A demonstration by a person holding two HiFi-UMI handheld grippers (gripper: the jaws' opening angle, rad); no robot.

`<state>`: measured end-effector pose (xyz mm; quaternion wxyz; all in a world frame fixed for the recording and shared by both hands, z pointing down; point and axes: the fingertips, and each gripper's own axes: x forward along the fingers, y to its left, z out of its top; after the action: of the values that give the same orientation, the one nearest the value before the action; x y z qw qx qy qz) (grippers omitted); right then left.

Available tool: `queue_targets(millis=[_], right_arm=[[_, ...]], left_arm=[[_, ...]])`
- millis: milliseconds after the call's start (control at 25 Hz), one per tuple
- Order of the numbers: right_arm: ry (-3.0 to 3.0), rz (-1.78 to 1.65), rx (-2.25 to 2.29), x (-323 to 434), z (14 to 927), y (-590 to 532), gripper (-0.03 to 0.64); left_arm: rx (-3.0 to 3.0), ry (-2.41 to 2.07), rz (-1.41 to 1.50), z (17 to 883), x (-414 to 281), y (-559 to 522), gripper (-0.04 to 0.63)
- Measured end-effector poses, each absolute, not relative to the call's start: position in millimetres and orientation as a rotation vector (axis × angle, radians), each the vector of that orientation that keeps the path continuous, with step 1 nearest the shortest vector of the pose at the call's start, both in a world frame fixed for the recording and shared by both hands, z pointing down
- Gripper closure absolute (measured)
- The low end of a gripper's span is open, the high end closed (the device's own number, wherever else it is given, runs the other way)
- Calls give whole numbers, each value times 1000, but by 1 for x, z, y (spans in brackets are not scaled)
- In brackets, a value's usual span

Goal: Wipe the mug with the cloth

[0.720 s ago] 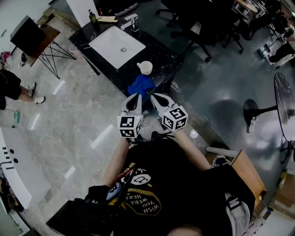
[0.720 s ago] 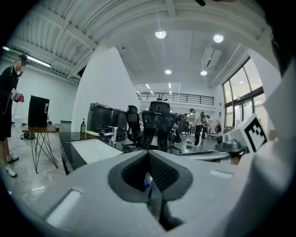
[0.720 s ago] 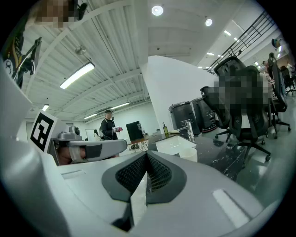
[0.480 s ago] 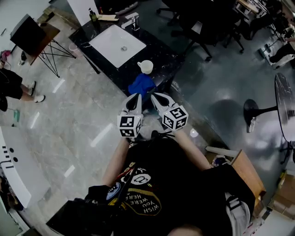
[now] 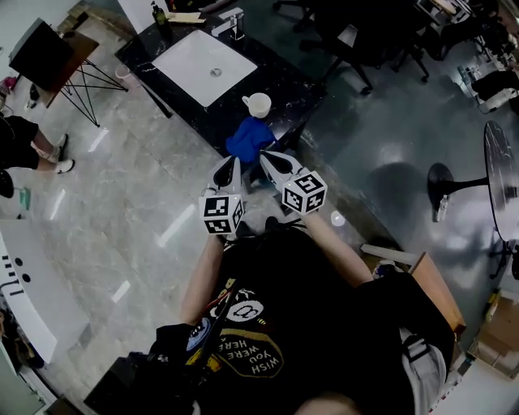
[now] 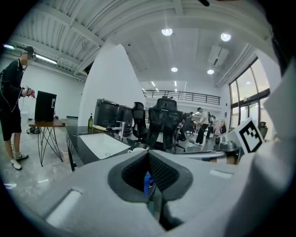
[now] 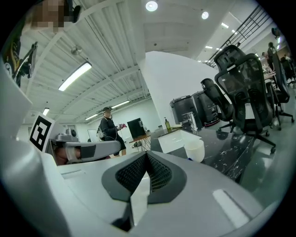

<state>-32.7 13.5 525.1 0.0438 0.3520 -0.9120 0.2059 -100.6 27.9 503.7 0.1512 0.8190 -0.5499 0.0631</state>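
A white mug (image 5: 259, 104) stands on the black counter (image 5: 284, 81) to the right of the sink. A crumpled blue cloth (image 5: 249, 139) lies just in front of it at the counter's near edge. My left gripper (image 5: 230, 165) and right gripper (image 5: 268, 159) are held side by side, a little short of the cloth. Both are shut with nothing in them. In the left gripper view the jaws meet, and a strip of the blue cloth (image 6: 147, 182) shows behind the pads. The right gripper view shows the mug (image 7: 195, 150) ahead to the right of the closed jaws.
A white sink (image 5: 203, 55) with a tap (image 5: 231, 23) and a soap bottle (image 5: 156, 11) fills the counter's far end. A wire-legged side table (image 5: 49, 57) and a standing person (image 5: 24, 150) are at the left. Office chairs (image 5: 357, 40) stand beyond the counter.
The whole head view has shifted a little, so counter, mug and cloth sit higher in frame. Both grippers stay shut, side by side and just as far from the cloth.
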Motion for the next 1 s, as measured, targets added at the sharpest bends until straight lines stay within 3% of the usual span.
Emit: queue_targets(millis=[200,600,760,1000], right_arm=[[-2773,549,1044,-60,542,-6,613],[-2686,454,851,-87,599,-41,438],[-2557,280,628,-92,658,-57,394],[-2449,52,522,-85,695,-80,268]], left_arm=[[2325,-1580,181,516,-124,23,591],[2217,-1633,166,540,-154,-6,591],[2176,-1668,160,544,-151,-24,591],[2099,-1774,158,544,-138,-46,591]])
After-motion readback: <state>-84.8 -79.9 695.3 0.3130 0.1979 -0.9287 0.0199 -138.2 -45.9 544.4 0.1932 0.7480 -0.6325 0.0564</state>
